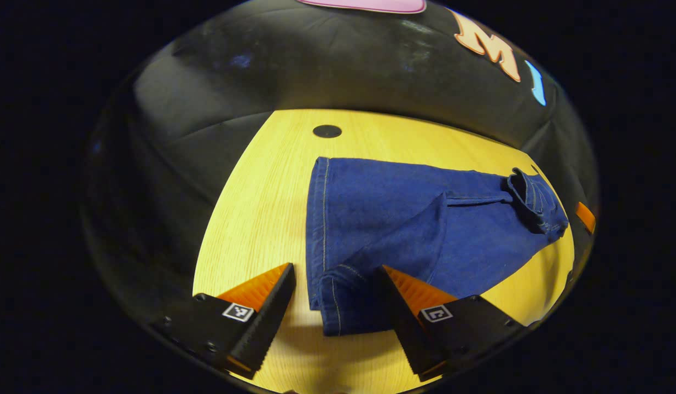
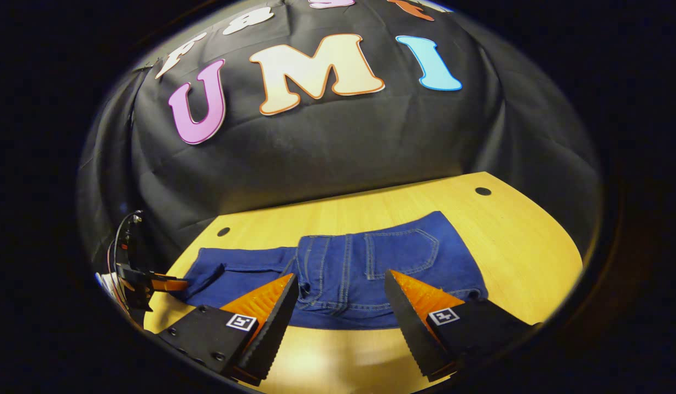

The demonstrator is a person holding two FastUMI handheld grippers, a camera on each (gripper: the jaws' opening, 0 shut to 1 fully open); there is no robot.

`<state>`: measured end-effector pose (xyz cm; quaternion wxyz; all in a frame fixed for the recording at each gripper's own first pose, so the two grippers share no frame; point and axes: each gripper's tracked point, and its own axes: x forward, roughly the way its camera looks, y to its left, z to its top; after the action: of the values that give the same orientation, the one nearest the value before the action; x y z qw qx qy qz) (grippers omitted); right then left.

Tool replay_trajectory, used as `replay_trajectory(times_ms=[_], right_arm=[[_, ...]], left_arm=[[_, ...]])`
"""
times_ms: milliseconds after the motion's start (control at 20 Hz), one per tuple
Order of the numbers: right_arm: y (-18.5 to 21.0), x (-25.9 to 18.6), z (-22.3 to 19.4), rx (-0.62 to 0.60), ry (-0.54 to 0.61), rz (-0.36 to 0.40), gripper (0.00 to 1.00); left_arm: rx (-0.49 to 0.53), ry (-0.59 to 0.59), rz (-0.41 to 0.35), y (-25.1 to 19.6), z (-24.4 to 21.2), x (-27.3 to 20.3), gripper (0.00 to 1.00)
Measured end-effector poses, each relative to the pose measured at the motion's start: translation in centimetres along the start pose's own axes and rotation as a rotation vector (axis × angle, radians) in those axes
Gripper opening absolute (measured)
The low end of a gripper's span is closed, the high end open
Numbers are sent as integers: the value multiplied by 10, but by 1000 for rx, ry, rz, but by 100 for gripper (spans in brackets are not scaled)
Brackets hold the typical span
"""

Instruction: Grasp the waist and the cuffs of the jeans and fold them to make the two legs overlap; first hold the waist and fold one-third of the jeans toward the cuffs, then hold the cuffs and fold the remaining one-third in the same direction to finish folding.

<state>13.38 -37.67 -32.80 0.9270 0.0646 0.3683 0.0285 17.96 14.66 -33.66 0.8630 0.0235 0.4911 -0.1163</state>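
Both my claws are spread wide right now, nothing pinched in either. Left gripper [image 1: 335, 273] sits at the bottom of the left gripper view, its two fingers splayed either side of the cuffs [image 1: 332, 295], which lie on the wooden table [image 1: 250, 208] at lower centre. One finger [image 1: 395, 298] overlaps the denim's edge in the picture (touching or just above it, I cannot tell); the other stands on bare wood, apart from the cloth. From there the jeans [image 1: 403, 219] stretch away toward the right of the frame, one leg lying over the other, and the waist [image 1: 535, 205] shows bunched at the far right edge. A dark round hole [image 1: 327, 131] marks the tabletop above the cuffs, near the black cloth wall [image 1: 316, 71].

Over in the right gripper view, my right gripper [image 2: 341, 287] hangs open at the bottom centre, jaws apart, the waist of the jeans framed between them with a back pocket [image 2: 401, 253] facing up. At the far left of that frame, the other gripper shows beside the cuff end.
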Motion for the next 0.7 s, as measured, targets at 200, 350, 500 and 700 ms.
replay_trajectory(times_ms=[200,350,500,700], right_arm=[[-4,-2,-2,-42,-1,5,98],[-5,-1,3,-25,-3,31,98],[-11,-8,22,-19,-53,59,98],[-28,-22,41,4,-66,99,98]], left_arm=[[25,25,-38,-18,2,3,40],[10,26,-13,-20,4,5,7],[1,35,12,-24,8,0,0],[-120,-41,-28,-56,42,-34,0]])
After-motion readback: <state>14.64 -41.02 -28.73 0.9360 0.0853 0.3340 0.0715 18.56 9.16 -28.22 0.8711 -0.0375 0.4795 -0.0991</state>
